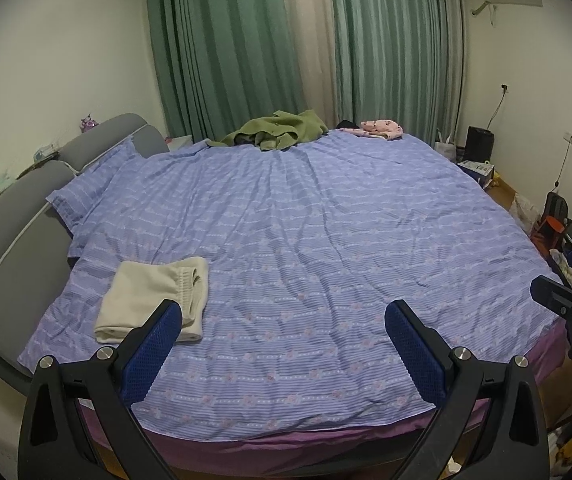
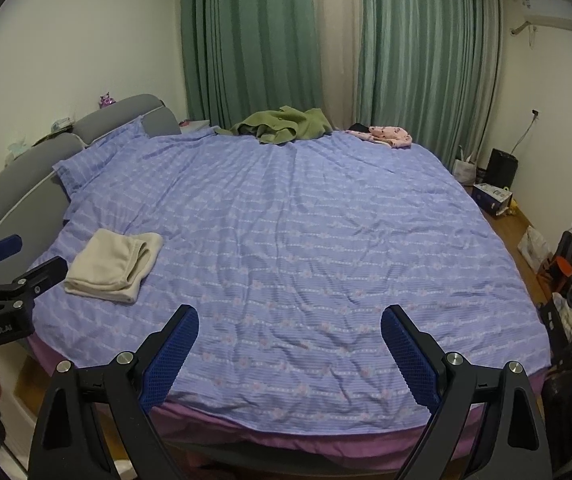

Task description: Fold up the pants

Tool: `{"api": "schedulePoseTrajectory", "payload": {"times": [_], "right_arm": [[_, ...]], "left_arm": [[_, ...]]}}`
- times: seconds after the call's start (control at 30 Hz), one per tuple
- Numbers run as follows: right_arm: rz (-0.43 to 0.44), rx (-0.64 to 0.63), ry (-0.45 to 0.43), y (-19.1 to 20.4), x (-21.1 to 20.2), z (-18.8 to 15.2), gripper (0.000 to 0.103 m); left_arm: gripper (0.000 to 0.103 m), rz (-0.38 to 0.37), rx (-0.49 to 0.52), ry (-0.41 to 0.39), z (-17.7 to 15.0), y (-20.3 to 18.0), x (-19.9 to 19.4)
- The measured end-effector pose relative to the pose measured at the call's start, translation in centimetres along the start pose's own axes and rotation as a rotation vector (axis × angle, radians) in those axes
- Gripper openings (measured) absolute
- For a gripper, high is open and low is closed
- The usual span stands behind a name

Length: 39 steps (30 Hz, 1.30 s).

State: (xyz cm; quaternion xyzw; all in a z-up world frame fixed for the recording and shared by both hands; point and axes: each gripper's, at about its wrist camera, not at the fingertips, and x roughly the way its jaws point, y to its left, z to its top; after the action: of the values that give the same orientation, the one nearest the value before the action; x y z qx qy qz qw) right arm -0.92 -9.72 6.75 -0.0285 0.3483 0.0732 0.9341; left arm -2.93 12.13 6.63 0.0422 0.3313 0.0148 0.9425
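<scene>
**A:** What took up most of the view?

**B:** The bed, spread with a lilac striped cover that was creased all over. A purple sheet showed under its near edge. Green curtains hung closed behind it, and a grey padded headboard ran along the left side, with a pillow in the same lilac stripe against it.

**A:** And the pants?

**B:** The cream pants lay folded into a compact rectangle on the cover, at the near left of the bed, close to the headboard. The elastic waistband faced the middle of the bed. Nothing was touching them.

**A:** Other clothes?

**B:** A crumpled green garment sat at the far edge by the curtains, and a smaller pink spotted garment lay just to its right.

**A:** How were the grippers?

**B:** Both were above the near edge of the bed. The left gripper had its blue-padded fingers spread wide with nothing between them; in its own camera the left finger overlapped the pants, but it was apart from them. The right gripper was spread just as wide and held nothing, over bare cover well to the right of the pants.
</scene>
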Motion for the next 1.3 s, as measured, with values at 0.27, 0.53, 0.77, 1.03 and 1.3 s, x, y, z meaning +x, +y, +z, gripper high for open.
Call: {"api": "schedulePoseTrajectory", "payload": {"times": [0.27,0.53,0.77,1.03,1.3], "right_arm": [[-0.004,0.002,-0.006,-0.5,-0.3,-0.1,0.093],[-0.006,0.003,-0.009,-0.7,-0.6,-0.3,0.093],[-0.005,0.005,-0.010,-0.9,-0.8,-0.3,0.093],[-0.010,0.011,-0.017,-1.0,-1.4,-0.4,0.093],[-0.013,0.016,-0.013,-1.4,-1.7,-0.5,0.093]], "left_arm": [[0.103,-0.001,-0.002,0.000,-0.1,-0.2,-0.3],[0.103,-0.006,0.001,-0.010,-0.2,-0.8,-1.1],[0.103,-0.002,0.007,-0.029,-0.1,-1.4,-2.0],[0.103,0.015,0.012,-0.026,-0.3,-2.5,-2.3],[0.103,0.021,0.013,-0.061,-0.2,-3.0,-3.0]]}}
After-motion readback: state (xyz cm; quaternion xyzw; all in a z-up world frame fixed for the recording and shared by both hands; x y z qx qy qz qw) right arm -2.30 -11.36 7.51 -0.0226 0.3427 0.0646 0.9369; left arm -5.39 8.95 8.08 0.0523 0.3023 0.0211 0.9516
